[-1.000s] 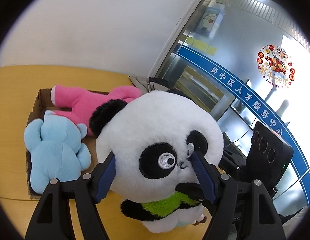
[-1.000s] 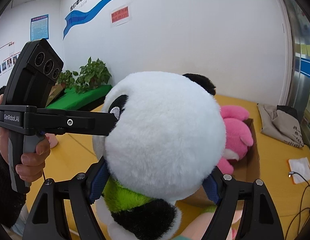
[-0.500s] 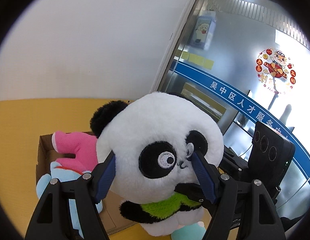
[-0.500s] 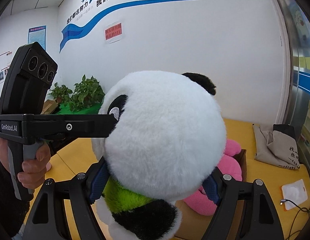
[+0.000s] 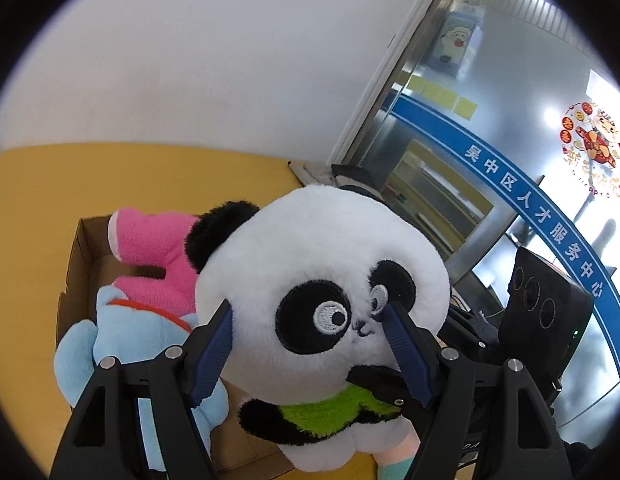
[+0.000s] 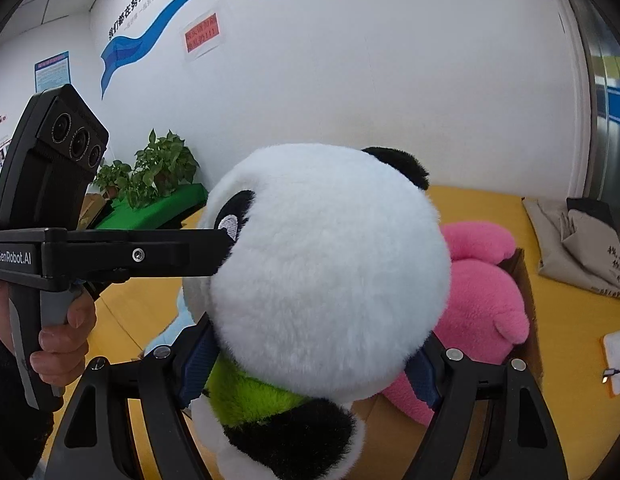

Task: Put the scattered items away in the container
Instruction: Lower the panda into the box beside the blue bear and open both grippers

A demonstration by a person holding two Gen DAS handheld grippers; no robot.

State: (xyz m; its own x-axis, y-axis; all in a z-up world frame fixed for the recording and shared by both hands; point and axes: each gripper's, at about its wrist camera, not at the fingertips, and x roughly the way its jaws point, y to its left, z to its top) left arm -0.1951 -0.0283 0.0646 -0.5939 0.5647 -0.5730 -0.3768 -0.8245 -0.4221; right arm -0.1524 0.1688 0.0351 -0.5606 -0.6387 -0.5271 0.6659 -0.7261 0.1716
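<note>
Left wrist view: your left tool (image 5: 310,344) has its blue pads pressed into both sides of the panda plush's (image 5: 322,292) white head, jaws about half spread, one pad just under the toy's eye; your right tool (image 6: 310,364) clamps the same head from the other side, jaws likewise half spread, its pads sunk in the fur beside the green shirt. In the right wrist view your left hand (image 6: 57,332) grips the other tool's handle at the left edge. Compared with a second ago, you have carried the panda across and a little lower, so that in the left view the cardboard box (image 5: 75,264) now sits behind and below the toy rather than off to its left. The box rests on the yellow desk (image 5: 37,200) and holds a pink plush (image 5: 149,248) lying toward its far end and a light blue plush (image 5: 125,340) at the near end, one blue limb hanging over the box wall. The panda hangs in the air above the near part of the box, clear of the desk. A grey cloth bag (image 6: 578,248) lies on the desk well apart, to the right.
</note>
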